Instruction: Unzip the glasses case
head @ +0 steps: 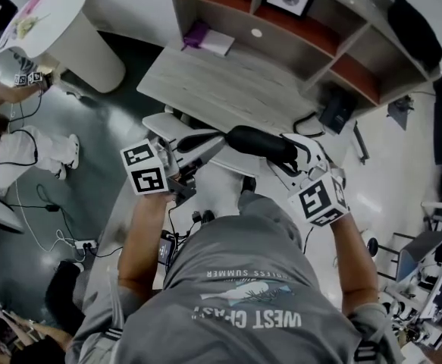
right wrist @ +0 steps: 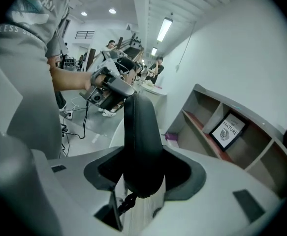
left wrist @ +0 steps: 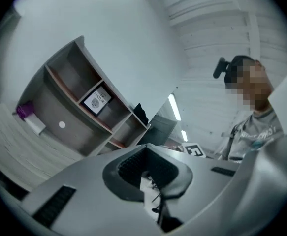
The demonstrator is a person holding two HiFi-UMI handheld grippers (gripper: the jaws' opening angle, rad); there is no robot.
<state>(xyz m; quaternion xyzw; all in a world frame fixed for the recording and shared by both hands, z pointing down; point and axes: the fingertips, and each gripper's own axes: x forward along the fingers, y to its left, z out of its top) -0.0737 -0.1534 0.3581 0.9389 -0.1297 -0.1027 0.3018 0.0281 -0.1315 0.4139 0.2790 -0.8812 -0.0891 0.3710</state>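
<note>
Crosswise, the glasses case (head: pixel 260 142) spans mid-frame: right tongs (head: pixel 298 159) grasp its right end, clenched left tongs (head: pixel 208 141) sit at its left end.

Black glasses case (head: pixel 262 144), pale grey wood-grain desk (head: pixel 228 89), purple object (head: pixel 196 33).

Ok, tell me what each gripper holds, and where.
The right gripper clamps one rounded end of the black glasses case. The left gripper is shut at the case's other end; whether it pinches anything there cannot be told.
</note>
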